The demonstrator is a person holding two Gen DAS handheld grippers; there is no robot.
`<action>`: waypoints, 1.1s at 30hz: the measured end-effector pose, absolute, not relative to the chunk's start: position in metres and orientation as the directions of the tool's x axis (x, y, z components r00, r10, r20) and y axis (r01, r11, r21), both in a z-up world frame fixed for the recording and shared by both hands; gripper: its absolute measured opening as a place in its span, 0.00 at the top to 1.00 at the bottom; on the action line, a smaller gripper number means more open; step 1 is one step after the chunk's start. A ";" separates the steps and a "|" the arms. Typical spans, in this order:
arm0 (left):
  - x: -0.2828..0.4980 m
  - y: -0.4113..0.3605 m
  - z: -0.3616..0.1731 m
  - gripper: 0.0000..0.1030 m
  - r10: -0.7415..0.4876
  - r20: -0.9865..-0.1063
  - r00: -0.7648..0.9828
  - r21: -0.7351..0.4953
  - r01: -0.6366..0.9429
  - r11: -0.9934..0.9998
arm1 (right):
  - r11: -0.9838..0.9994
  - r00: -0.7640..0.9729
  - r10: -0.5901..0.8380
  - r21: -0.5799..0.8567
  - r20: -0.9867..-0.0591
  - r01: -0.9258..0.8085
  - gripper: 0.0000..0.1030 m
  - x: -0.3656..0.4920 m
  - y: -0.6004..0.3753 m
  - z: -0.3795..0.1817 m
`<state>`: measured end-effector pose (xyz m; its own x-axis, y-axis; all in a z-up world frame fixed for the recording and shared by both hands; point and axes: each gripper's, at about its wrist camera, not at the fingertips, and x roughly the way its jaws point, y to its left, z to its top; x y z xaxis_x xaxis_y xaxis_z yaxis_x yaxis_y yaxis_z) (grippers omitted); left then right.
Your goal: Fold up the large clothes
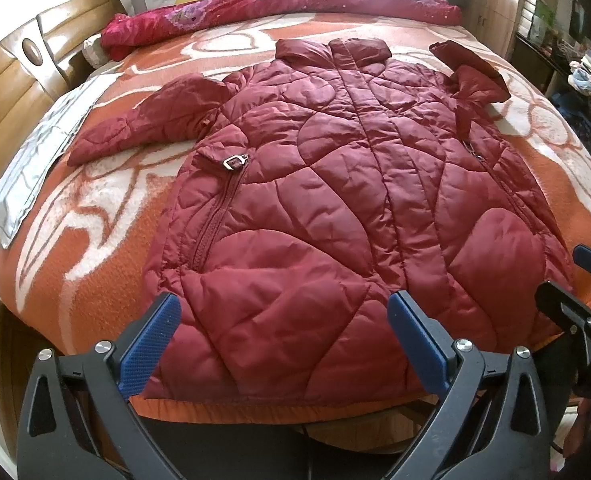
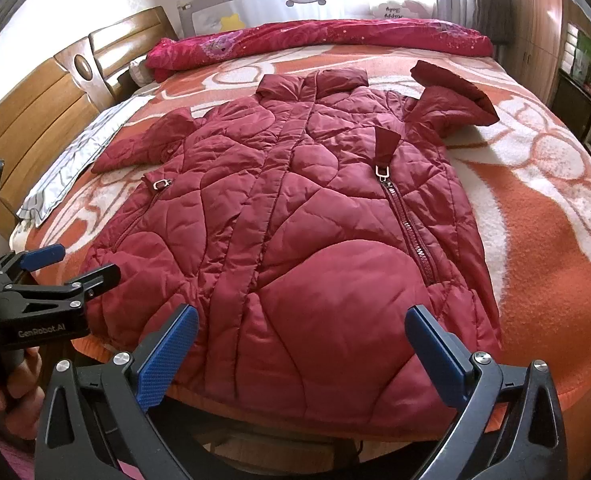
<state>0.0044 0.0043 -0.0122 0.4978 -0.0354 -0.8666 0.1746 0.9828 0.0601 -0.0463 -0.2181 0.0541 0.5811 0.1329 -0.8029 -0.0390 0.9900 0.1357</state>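
Note:
A dark red quilted jacket (image 1: 327, 184) (image 2: 295, 232) lies flat and front up on the bed, collar at the far end and hem at the near edge. Its left sleeve (image 1: 135, 124) stretches out to the left. Its right sleeve (image 2: 451, 96) bends up near the collar. My left gripper (image 1: 283, 320) hovers open just above the hem, nothing between its blue pads (image 1: 151, 344). My right gripper (image 2: 301, 332) also stands open over the hem further right, empty. Each gripper shows at the edge of the other's view, the left one (image 2: 67, 268) held by a hand.
An orange and white blanket (image 2: 543, 220) covers the bed. A rolled red floral quilt (image 1: 279, 8) lies along the far side. A grey striped cloth (image 1: 35, 168) sits at the left by the wooden headboard (image 1: 11, 92). Shelves and clutter (image 1: 575, 60) stand at the right.

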 end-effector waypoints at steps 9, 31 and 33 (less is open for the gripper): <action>0.005 0.004 -0.012 0.00 0.009 -0.852 0.524 0.116 0.172 0.978 | 0.990 0.582 0.133 0.136 -0.802 -0.040 0.00 -0.045 -0.218 0.054; 0.047 0.021 -0.015 0.00 -0.006 -0.840 0.542 0.083 0.141 0.987 | 0.981 0.606 0.139 0.191 -0.783 0.022 0.00 0.004 -0.265 0.059; 0.054 0.022 -0.015 0.00 -0.024 -0.828 0.560 0.062 0.135 0.989 | 0.980 0.615 0.139 0.198 -0.776 0.029 0.00 0.012 -0.274 0.061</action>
<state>0.0543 0.0215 -0.0149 0.5598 -0.0244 -0.8283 0.1351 0.9889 0.0622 0.0117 -0.2740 0.0612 0.6151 0.1389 -0.7761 0.0289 0.9797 0.1983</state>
